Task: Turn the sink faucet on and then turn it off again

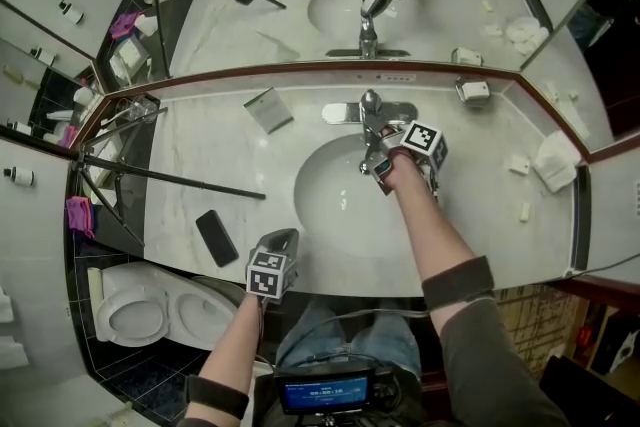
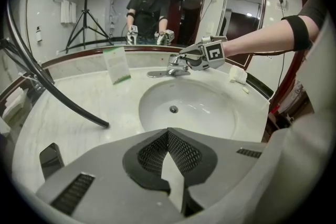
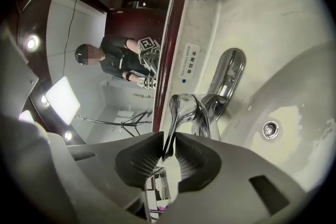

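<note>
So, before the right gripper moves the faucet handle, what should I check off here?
1. Right gripper gripping the faucet handle: ok, the pads pinch its tip.
2. Water currently off: ok, no stream is seen falling into the basin.
3. Left gripper out of the way: ok, it is shut and empty, at the front of the counter.
4. Drain open: cannot tell.

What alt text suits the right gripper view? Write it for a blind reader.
The right gripper pinches the tip of the chrome faucet handle between its jaws. The white sink and its drain lie right; a mirror at left reflects the person.
</note>
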`<state>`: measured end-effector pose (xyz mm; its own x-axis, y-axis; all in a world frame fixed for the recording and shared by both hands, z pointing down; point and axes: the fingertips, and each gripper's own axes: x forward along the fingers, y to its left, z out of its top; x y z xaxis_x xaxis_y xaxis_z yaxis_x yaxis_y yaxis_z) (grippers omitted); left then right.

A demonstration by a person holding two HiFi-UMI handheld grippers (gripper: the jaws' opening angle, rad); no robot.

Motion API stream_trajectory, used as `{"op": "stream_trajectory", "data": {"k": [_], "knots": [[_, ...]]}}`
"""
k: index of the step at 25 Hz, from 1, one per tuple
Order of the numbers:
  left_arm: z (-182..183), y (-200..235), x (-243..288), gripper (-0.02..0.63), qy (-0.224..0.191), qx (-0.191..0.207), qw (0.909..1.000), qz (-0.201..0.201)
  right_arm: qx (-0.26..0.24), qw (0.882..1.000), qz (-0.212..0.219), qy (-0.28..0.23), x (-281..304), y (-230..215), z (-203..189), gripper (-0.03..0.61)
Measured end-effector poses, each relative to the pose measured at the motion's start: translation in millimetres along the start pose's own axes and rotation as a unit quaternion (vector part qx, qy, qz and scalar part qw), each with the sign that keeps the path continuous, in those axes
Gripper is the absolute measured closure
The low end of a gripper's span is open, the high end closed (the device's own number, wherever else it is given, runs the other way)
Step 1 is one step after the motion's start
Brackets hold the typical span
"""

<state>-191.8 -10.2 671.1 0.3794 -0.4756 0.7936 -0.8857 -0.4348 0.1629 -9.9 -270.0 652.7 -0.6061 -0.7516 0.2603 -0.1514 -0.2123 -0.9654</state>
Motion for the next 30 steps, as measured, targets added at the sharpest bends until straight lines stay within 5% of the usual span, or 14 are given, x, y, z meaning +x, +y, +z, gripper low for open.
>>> {"op": "stream_trajectory", "data": {"k": [20,30], "knots": [[-1.8,-1.7,9.1,0.612,0.009,-0.005,0.9999,-0.005,0.101,0.995,-0.020,-0.018,0.0,6.9,6.6,0.525],[8.5,2.3,11.9,0.612,0.003,-0.009,0.9999,-0.006,0.129,0.990,-0.045,-0.021,8.9,18.9,17.0,0.479]]}}
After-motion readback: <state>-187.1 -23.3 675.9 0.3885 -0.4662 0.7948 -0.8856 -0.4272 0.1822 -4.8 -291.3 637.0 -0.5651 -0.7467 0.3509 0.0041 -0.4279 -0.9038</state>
